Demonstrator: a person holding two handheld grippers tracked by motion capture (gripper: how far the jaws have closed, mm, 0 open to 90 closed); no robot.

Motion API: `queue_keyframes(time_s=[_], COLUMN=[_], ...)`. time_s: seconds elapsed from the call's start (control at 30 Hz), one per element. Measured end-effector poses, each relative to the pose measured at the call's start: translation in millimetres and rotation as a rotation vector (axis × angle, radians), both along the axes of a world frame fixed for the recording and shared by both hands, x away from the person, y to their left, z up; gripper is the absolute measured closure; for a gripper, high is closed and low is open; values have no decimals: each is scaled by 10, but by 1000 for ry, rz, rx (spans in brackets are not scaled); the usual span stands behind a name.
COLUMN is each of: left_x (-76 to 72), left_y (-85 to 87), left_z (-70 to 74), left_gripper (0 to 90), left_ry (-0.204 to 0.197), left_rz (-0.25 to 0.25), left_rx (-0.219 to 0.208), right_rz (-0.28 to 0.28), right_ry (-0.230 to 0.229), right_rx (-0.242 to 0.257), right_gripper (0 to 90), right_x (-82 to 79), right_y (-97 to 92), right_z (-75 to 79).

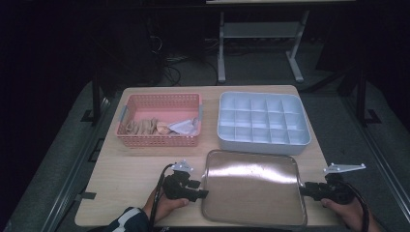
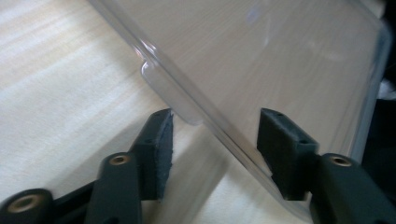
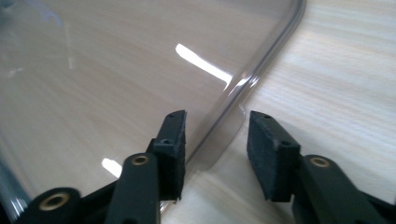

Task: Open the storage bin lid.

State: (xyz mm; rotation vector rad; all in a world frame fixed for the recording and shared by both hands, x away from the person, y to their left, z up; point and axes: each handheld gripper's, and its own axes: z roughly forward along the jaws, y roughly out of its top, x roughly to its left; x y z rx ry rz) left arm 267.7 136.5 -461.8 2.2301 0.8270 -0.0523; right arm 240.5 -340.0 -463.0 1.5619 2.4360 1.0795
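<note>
Wooden table (image 1: 125, 179) lower centre bears a clear lid (image 1: 251, 186); left gripper (image 1: 203, 189) and right gripper (image 1: 303, 190) straddle its edges, jaws spread, not pinching.

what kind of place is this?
Probably a lab or data-collection workspace: a wooden table holding a pink basket, a white compartment organizer and a clear lid, cables on the floor behind.
</note>
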Motion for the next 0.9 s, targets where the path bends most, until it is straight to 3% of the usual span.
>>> queue_keyframes(time_s=[0.1, 0.2, 0.3, 0.37, 0.5, 0.9], left_x=[-33, -25, -46, -44, -11, 56], left_y=[-8, -9, -81, -114, -137, -307], left_z=[-5, -11, -28, -35, -60, -81], left_gripper=[486, 532, 570, 587, 614, 622], left_ry=[-3, 5, -22, -43, -31, -48], left_rz=[-18, -26, -55, -57, -43, -47], left_rx=[-9, -14, -17, -14, -45, -60], right_rz=[-8, -2, 7, 0, -13, -79], right_ry=[-17, -25, -34, -42, -57, -89], right_rx=[-30, -51, -68, -79, -97, -114], right_gripper=[553, 560, 570, 576, 587, 665], right_x=[-1, -2, 8, 24, 36, 239], right_y=[6, 38, 79, 93, 94, -50], right_z=[6, 13, 19, 23, 30, 24])
